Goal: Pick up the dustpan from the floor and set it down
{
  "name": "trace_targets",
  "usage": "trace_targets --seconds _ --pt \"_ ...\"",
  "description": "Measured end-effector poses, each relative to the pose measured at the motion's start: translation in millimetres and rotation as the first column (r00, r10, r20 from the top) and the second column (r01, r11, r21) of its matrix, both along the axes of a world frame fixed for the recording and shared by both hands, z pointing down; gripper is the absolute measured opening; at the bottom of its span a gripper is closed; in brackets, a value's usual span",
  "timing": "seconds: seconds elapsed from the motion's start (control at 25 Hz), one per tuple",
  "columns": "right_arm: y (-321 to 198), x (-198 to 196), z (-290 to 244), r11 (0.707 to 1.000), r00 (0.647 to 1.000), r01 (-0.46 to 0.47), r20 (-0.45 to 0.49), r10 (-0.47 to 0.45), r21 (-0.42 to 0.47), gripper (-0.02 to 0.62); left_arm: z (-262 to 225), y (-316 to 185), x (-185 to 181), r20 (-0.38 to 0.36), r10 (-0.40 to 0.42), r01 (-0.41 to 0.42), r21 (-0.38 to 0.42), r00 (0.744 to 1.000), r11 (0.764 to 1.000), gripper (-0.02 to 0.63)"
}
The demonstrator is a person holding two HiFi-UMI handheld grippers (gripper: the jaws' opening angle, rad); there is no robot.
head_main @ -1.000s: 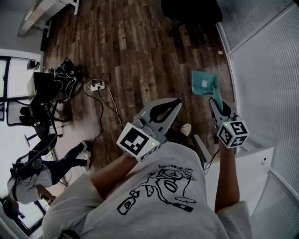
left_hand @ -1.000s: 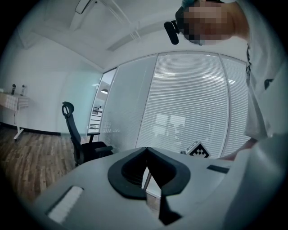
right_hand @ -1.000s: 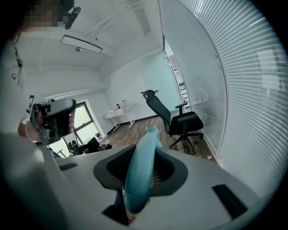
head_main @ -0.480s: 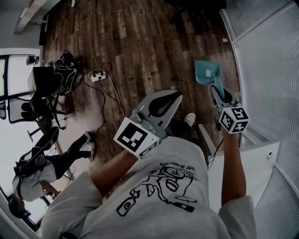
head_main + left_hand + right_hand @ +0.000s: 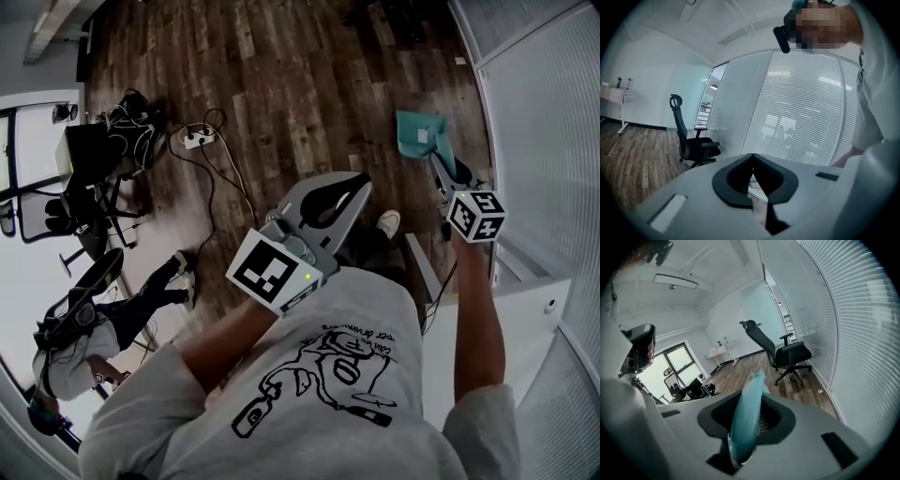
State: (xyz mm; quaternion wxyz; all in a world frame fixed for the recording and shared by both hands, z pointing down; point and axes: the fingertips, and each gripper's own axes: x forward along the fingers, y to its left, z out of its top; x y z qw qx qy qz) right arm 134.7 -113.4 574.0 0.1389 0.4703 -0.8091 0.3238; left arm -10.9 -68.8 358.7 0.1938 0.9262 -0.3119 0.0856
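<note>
We see a dark plank floor (image 5: 281, 84) filling the upper middle of the head view, its boards running up the frame. A glass partition (image 5: 544, 122) with slatted blinds edges the floor along the right side. At the lower right stands a white cabinet (image 5: 525, 319), just beside the partition.

A black office chair (image 5: 787, 355) stands on the boards near the blinds, in the middle of the right gripper view. A bright window (image 5: 679, 363) lights the far left of that view. In the upper left of the head view a white power strip (image 5: 195, 140) lies on the floor, with cables looping away from it. At the lower left another person (image 5: 66, 356) sits with legs stretched over the boards.

The right gripper (image 5: 439, 161), at the upper right, is clamped on the handle of the teal dustpan (image 5: 419, 136). The pan end points up the frame, close to the partition. We cannot tell whether the pan touches the floor.

The left gripper (image 5: 362, 180), at the frame's centre, has its jaws together with nothing between them. It sits well apart from the dustpan.
</note>
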Motion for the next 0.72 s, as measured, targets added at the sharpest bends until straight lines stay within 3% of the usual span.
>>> trace_targets --seconds 0.72 --pt "-35 11 84 0.996 0.999 -0.043 -0.001 0.043 -0.082 0.083 25 0 -2 0.017 0.004 -0.003 -0.062 1.000 0.998 0.002"
